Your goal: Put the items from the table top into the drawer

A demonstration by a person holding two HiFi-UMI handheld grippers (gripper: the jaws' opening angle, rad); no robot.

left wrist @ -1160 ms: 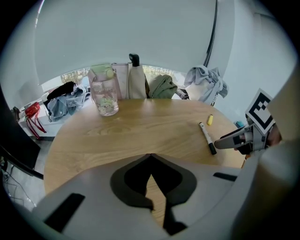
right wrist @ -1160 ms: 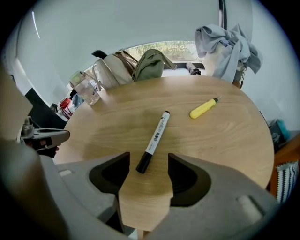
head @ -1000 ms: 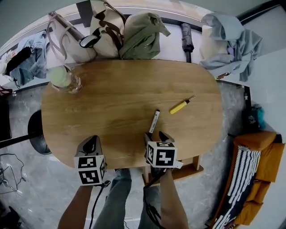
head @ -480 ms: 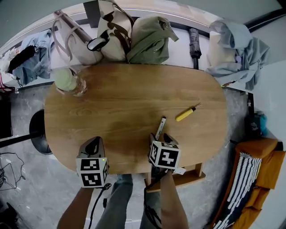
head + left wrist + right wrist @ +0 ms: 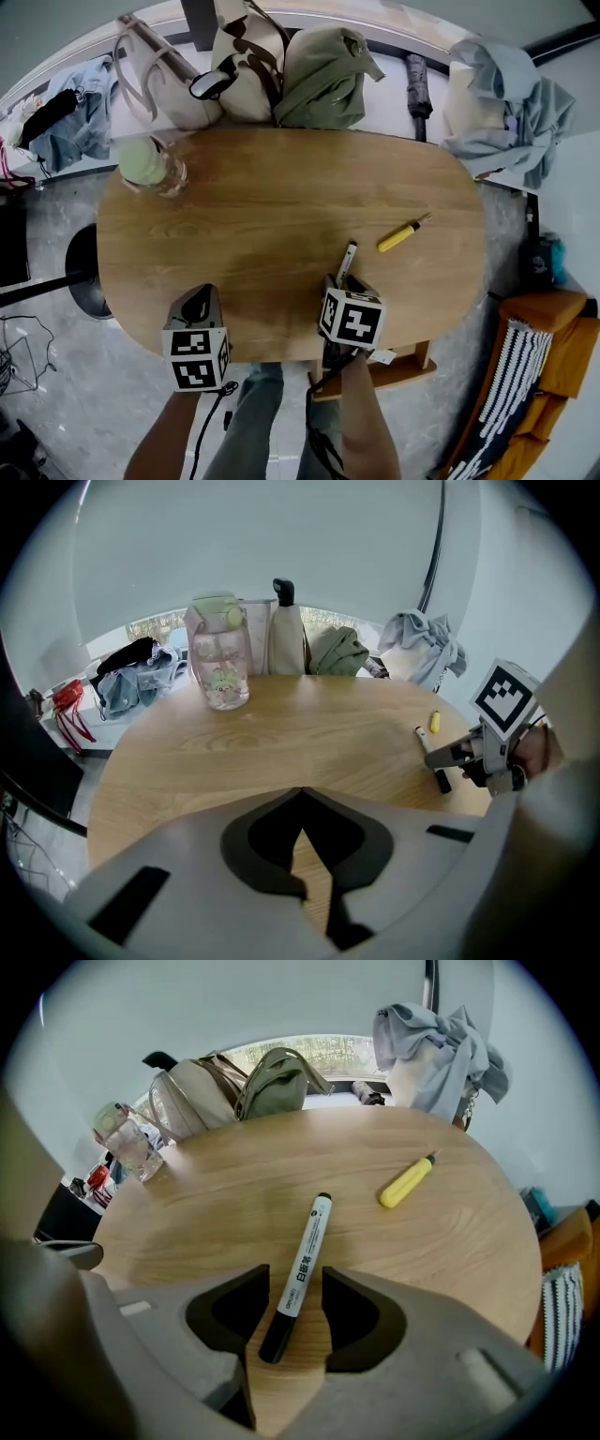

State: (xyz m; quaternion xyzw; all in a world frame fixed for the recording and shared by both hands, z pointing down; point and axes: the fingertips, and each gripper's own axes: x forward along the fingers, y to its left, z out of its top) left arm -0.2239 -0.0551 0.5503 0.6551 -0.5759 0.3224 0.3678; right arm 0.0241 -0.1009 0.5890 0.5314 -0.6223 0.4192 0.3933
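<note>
The white-barrelled whiteboard marker with a black cap (image 5: 305,1260) lies flat on the oval light-wood table top (image 5: 272,206), near its near edge and right of the middle. It is slanted, with its far end leaning slightly right. The right gripper (image 5: 339,283) points steeply down over the marker's near end. The black cap end sits in the gap between the two grey fingers (image 5: 361,1307), while the white barrel runs out past the fingertips toward the far side. These jaws have just been closing, but a sliver of bare wood shows on each side of the marker. The pads therefore straddle it without pressing, and the grip is not yet made. The left gripper (image 5: 199,298) hangs over the near left edge of the table, well apart from the marker. Its fingers are clenched tip to tip with nothing between them. A yellow pen-shaped tool with a thin metal tip (image 5: 400,235) lies to the right of the marker and a little farther away, apart from it. A clear plastic bottle with a pale green lid (image 5: 148,167) stands at the far left of the table. Past the far edge sit a beige bag (image 5: 159,80) and an olive-green bag (image 5: 323,80), with a heap of grey-blue cloth (image 5: 511,103) at the far right.
</note>
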